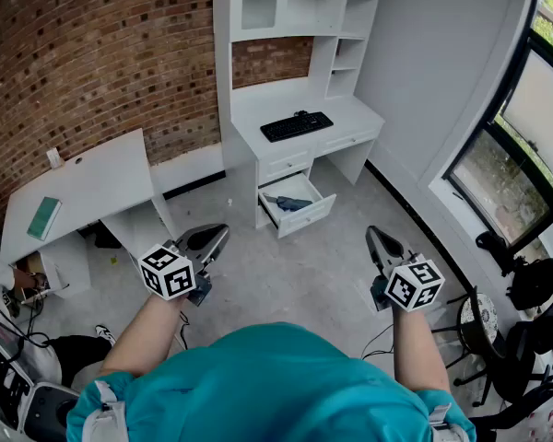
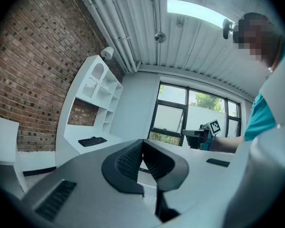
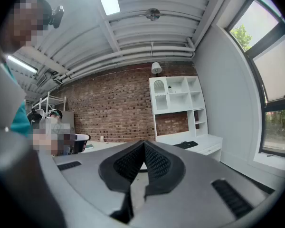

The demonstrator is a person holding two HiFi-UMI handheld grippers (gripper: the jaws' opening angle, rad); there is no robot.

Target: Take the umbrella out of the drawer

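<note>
A dark blue folded umbrella [image 1: 290, 203] lies in the open bottom drawer [image 1: 300, 217] of the white desk [image 1: 350, 116], seen in the head view. Both grippers hover above the grey floor, well short of the drawer. My left gripper [image 1: 221, 232] is shut with nothing between its pads [image 2: 128, 161]. My right gripper [image 1: 373, 234] is shut and empty too, its ribbed pads [image 3: 156, 163] meeting at the tip. The drawer and umbrella do not show in either gripper view. In the left gripper view the right gripper [image 2: 199, 136] appears across from it.
A black keyboard [image 1: 296, 125] sits on the desk under white shelves [image 1: 295, 3]. A white table [image 1: 92, 178] with a green book [image 1: 44, 217] stands at the left by the brick wall. Black chairs [image 1: 525, 339] and a window [image 1: 535, 118] are on the right. Cables lie on the floor.
</note>
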